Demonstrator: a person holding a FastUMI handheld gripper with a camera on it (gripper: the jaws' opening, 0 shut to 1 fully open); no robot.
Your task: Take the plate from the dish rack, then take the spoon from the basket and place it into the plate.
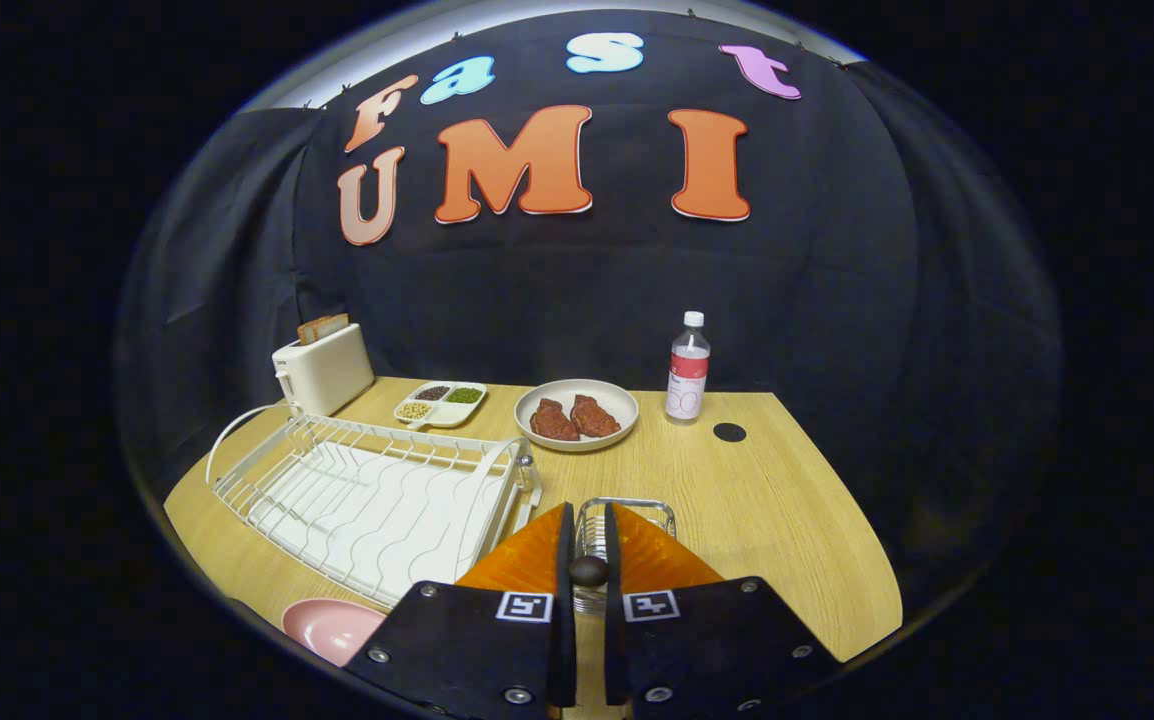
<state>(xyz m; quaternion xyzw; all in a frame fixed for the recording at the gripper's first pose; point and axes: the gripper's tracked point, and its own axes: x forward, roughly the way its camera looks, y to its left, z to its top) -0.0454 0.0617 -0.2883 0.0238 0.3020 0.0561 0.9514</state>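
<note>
Spoon (pixel 588 571) sits clamped between the fingers (pixel 565 560), above the basket (pixel 627 512).

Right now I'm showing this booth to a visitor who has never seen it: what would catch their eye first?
Probably the gripper, its fingers nearly closed around a dark round spoon handle end rising from the wire basket. Next, the white dish rack, standing empty beside the fingers, with a pink plate on the table in front of it. Beyond them, a plate of red meat sits beside a water bottle.
</note>
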